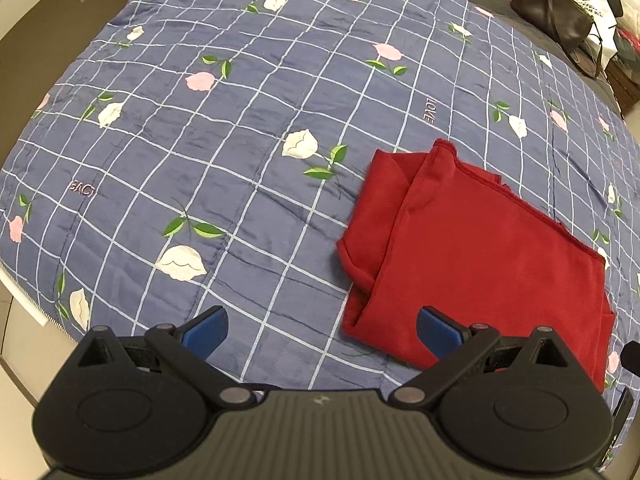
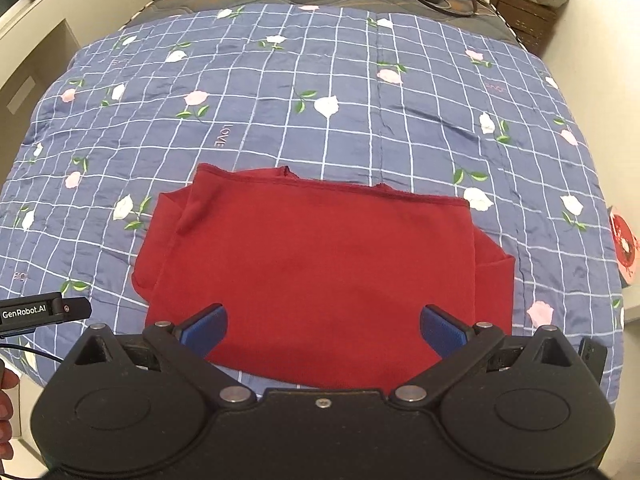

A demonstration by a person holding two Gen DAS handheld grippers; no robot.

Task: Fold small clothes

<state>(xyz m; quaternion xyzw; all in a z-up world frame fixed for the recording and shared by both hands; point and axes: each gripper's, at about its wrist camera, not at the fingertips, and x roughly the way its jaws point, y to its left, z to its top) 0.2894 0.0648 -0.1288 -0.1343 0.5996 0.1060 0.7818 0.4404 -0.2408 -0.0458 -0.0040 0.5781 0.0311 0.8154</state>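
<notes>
Red garment lying folded into a rough rectangle on the blue checked floral quilt, sleeves tucked under at both sides, hem edge toward the far side. Right gripper hovering above the garment's near edge, jaws spread wide, blue pads holding nothing. Left gripper off to the garment's left over bare quilt, jaws likewise spread and empty. Dark leather bag resting at the far end of the bed.
</notes>
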